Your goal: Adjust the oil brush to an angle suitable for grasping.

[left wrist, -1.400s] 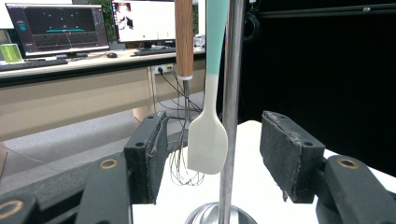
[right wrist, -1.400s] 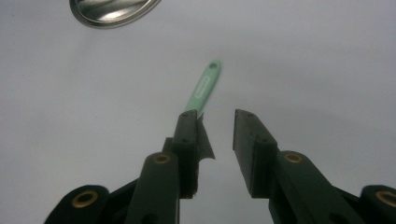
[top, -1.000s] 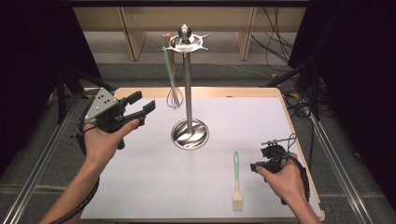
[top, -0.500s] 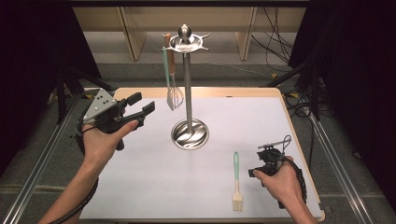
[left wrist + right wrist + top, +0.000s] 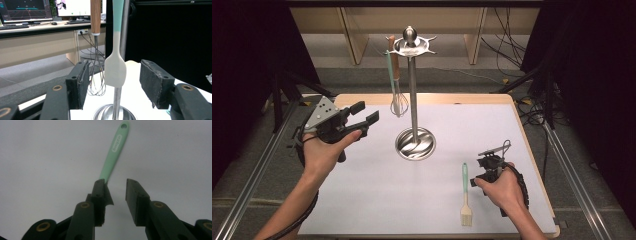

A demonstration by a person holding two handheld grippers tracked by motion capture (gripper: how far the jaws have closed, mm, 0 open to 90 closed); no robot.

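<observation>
Stand (image 5: 412,95) polished metal, mirror-glossy base and top. Whisk (image 5: 96,72) thin shiny wire, smooth wooden handle. Spatula (image 5: 115,70) matt white silicone-looking blade, mint handle. Brush (image 5: 465,192) smooth mint plastic handle with slight sheen, pale bristles. Table (image 5: 362,200) covered in matt white sheet. Gripper pads (image 5: 155,80) black, rough, worn-looking rubber or foam.
</observation>
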